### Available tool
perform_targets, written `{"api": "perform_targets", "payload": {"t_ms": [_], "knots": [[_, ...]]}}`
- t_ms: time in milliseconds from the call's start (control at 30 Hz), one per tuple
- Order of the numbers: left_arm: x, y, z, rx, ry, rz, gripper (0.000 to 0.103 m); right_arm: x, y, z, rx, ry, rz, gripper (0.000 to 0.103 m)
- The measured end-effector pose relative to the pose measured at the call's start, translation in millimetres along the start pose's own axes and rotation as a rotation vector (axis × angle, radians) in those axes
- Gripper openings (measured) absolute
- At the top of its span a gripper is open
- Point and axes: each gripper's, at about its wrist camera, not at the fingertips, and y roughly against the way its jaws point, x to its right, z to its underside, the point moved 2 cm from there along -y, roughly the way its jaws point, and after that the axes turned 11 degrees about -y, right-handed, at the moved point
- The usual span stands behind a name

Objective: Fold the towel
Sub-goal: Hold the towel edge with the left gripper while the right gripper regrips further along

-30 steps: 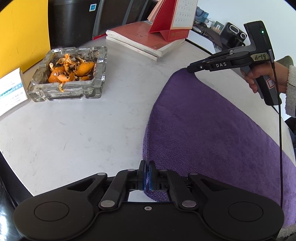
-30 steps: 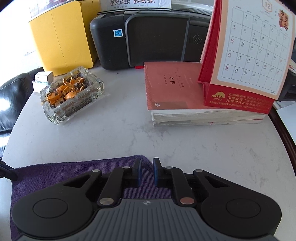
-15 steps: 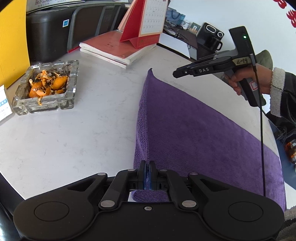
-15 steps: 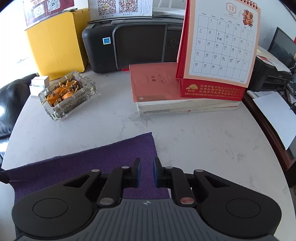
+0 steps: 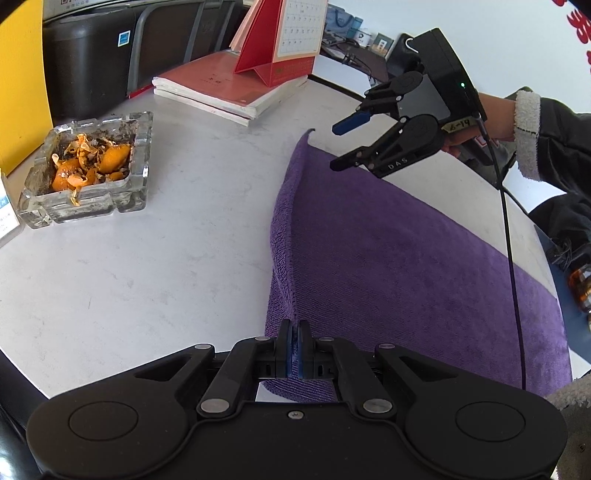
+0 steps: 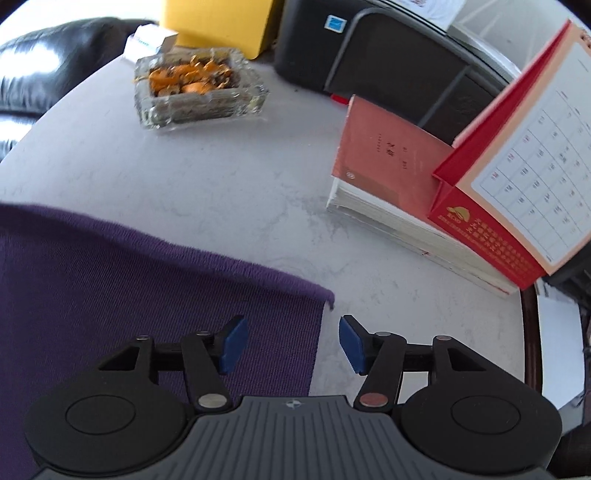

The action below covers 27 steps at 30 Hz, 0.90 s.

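Note:
A purple towel [image 5: 388, 251] lies folded over on the white table [image 5: 147, 258]. My left gripper [image 5: 294, 349] is shut on the towel's near corner. My right gripper [image 5: 341, 146] is open and hovers just above the towel's far corner, holding nothing. In the right wrist view the right gripper [image 6: 290, 343] is open with the towel's edge [image 6: 288, 325] below and between the blue pads, the corner lying flat on the table.
A glass ashtray [image 5: 88, 173] with orange peel stands at the left. Red books [image 5: 229, 88] with a red desk calendar [image 5: 284, 40] on them lie at the back. A black printer [image 6: 388, 62] and yellow box [image 6: 218, 22] stand behind.
My right gripper has opened wide, let go of the far corner and pulled back and tilted above it. The left gripper stays shut on the near corner.

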Motion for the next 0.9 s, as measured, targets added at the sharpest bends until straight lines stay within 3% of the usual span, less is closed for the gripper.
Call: {"api": "perform_targets", "payload": {"t_ms": [133, 433, 667, 767, 900], "knots": [[-3.5, 0.9, -0.6, -0.006, 0.010, -0.011, 0.000, -6.8, -10.8, -5.5, 0.006, 0.048, 0.022, 0.059], [-3.4, 3.1, 2.4, -0.022, 0.009, -0.016, 0.000, 32.2, -28.5, -17.1, 0.035, -0.185, -0.137, 0.062], [-2.5, 1.8, 1.4, -0.032, -0.005, -0.018, 0.000, 38.1, -37.7, -24.2, 0.004, -0.067, -0.170, 0.068], [-3.5, 0.5, 1.2, -0.037, 0.001, -0.019, 0.000, 38.0, -40.4, -28.2, 0.001, -0.052, -0.210, 0.059], [-3.3, -0.2, 1.9, -0.044, 0.000, -0.017, 0.000, 34.7, -41.1, -31.1, 0.010, -0.019, -0.238, 0.058]]}}
